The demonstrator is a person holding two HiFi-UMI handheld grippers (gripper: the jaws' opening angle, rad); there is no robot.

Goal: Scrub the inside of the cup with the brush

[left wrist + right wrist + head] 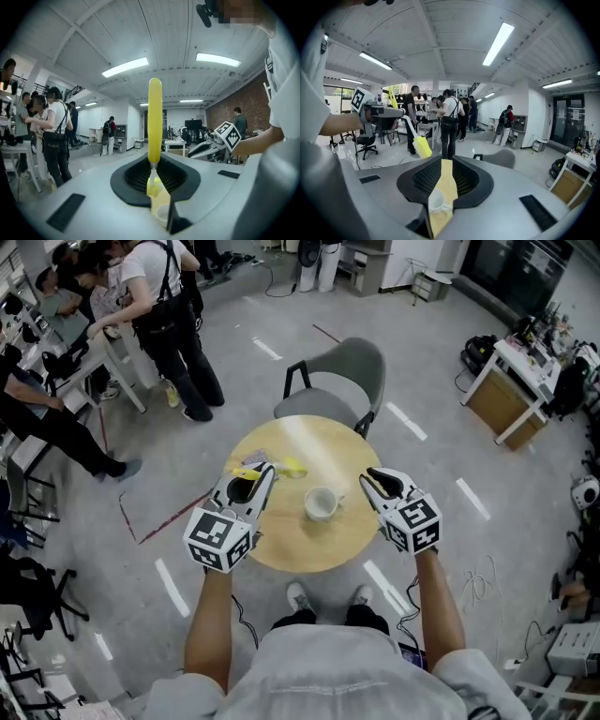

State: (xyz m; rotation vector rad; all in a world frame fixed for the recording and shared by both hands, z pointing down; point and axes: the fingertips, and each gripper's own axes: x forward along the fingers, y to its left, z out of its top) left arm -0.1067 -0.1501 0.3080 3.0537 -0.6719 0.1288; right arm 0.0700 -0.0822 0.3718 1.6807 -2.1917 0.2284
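Round wooden table (309, 442), seen from above, with a grey chair (342, 376) at its far side. Left gripper (262, 476), over the table's left part: jaws clenched on the brush (155, 117), whose yellow handle projects past the jaw tips. Right gripper (372, 479), over the table's right part: jaws slightly parted, grasping nothing. White cup (322, 503): upright on the table between the two grippers, touching neither.

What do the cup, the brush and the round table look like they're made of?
Cup: probably glazed ceramic, white and glossy.
Brush: likely plastic, with a smooth, shiny yellow handle; its yellow head looks like soft sponge, though that is not certain.
Table: light wood or wood-look laminate, pale grain with a sheen.
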